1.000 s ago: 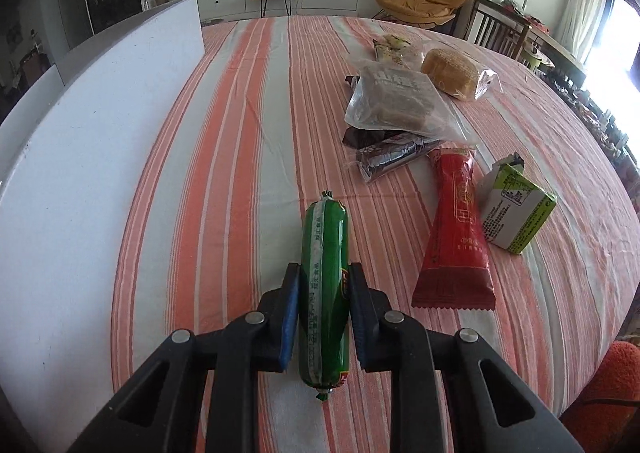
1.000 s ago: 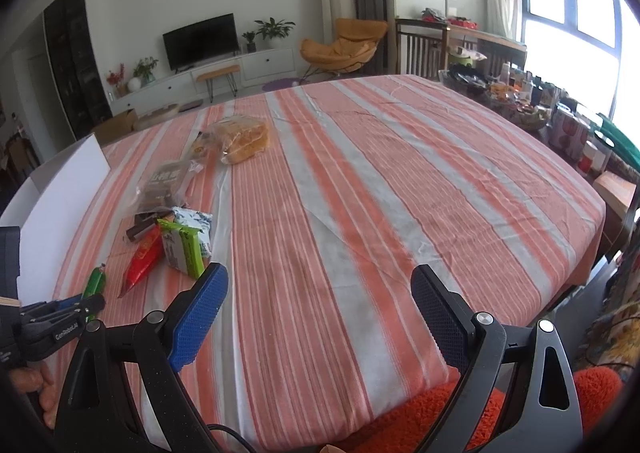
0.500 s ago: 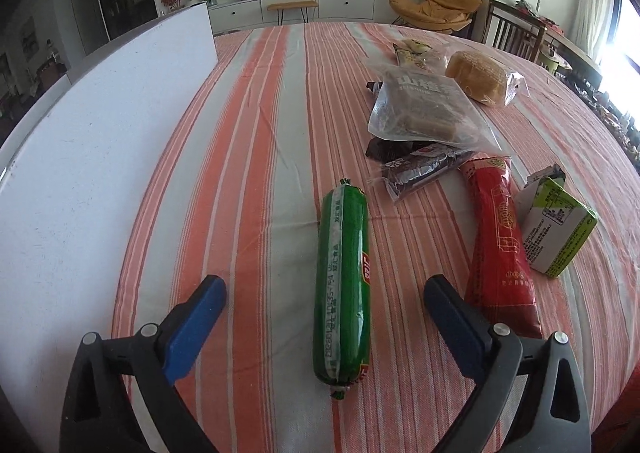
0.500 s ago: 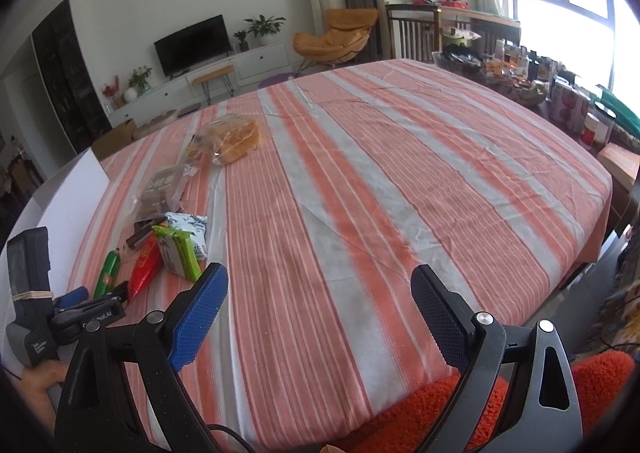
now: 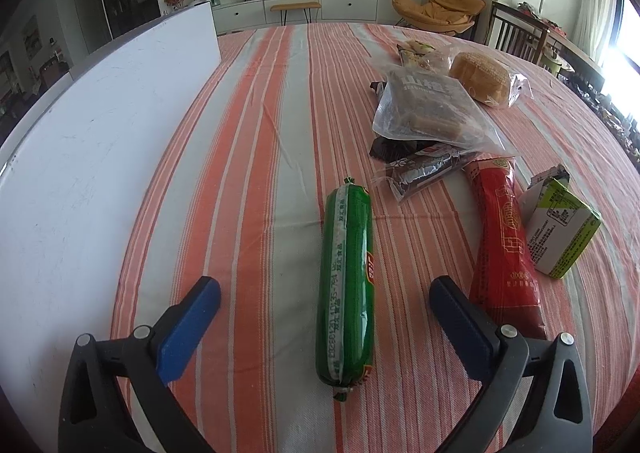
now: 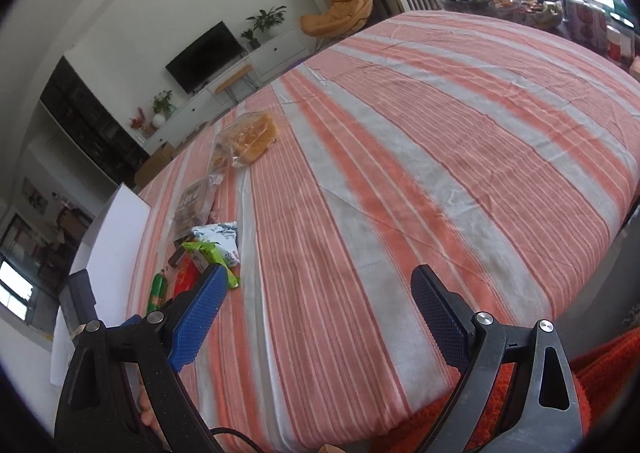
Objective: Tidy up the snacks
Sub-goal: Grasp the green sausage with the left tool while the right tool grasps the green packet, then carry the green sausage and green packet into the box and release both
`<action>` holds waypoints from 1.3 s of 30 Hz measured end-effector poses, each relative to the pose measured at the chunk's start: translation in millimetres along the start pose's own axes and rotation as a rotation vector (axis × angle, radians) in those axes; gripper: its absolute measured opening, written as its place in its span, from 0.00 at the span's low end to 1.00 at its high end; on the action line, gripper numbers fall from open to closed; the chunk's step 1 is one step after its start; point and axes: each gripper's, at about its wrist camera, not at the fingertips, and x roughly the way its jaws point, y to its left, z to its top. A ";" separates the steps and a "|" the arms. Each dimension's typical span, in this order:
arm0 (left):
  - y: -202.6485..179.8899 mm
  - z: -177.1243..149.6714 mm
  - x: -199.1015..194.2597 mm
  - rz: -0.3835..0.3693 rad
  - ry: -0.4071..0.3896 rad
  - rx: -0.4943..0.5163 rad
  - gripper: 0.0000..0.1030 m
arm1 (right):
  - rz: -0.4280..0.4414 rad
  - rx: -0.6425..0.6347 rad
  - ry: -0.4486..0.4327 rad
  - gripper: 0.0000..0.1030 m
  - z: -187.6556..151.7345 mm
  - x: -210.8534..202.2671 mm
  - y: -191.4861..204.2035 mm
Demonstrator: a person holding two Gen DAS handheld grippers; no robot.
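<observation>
My left claw [image 5: 325, 295] stands wide open over the table [image 5: 256, 157], and the green sausage [image 5: 348, 285] lies flat on the striped cloth between its two blue pads, touching neither. The left pad [image 5: 188, 333] sits well off the sausage's side; the right pad [image 5: 460, 329] is likewise clear of it. The sausage's long axis runs straight away from me, in line with the claw: its near crimped end lies down between the claw's arms, its far end points up the table toward the heap of other snacks. Just right of it lies a red packet [image 5: 504, 245], roughly parallel, with a green-and-white carton [image 5: 560, 233] beside that. A white board [image 5: 92, 157] stands along the left edge.

My right claw [image 6: 320, 309] is open too, with nothing between its pads, hanging over bare cloth near the table's edge. From there the sausage [image 6: 157, 291] shows small at far left.
</observation>
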 end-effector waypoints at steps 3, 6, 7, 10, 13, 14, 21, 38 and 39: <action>0.1 -0.9 -0.4 -0.005 0.001 0.002 1.00 | 0.059 -0.110 0.091 0.92 4.8 23.5 26.1; 1.6 0.3 -1.2 -0.030 0.022 0.033 1.00 | 0.100 -0.257 0.190 0.92 5.9 55.6 61.0; 2.7 0.6 -2.0 -0.041 0.032 0.048 0.99 | 0.100 -0.306 0.215 0.92 4.8 67.6 71.1; 8.1 1.2 -7.6 -0.051 0.045 0.059 0.85 | 0.109 -0.439 0.268 0.91 3.5 95.7 96.3; 6.5 3.6 -12.3 -0.069 0.057 0.089 0.58 | 0.125 -0.505 0.289 0.89 5.7 112.6 109.2; 4.9 4.3 -13.7 -0.077 0.058 0.105 0.41 | 0.131 -0.508 0.282 0.89 7.6 114.4 111.4; 14.9 -4.2 -23.7 -0.141 0.069 0.060 0.21 | 0.229 -0.352 0.360 0.09 7.1 90.7 91.9; 35.4 -19.8 -40.4 -0.250 0.106 -0.039 0.21 | -0.013 -0.798 0.496 0.71 14.4 103.9 85.1; 36.5 -20.0 -43.4 -0.254 0.104 -0.042 0.21 | -0.033 -0.828 0.534 0.71 12.6 112.8 88.5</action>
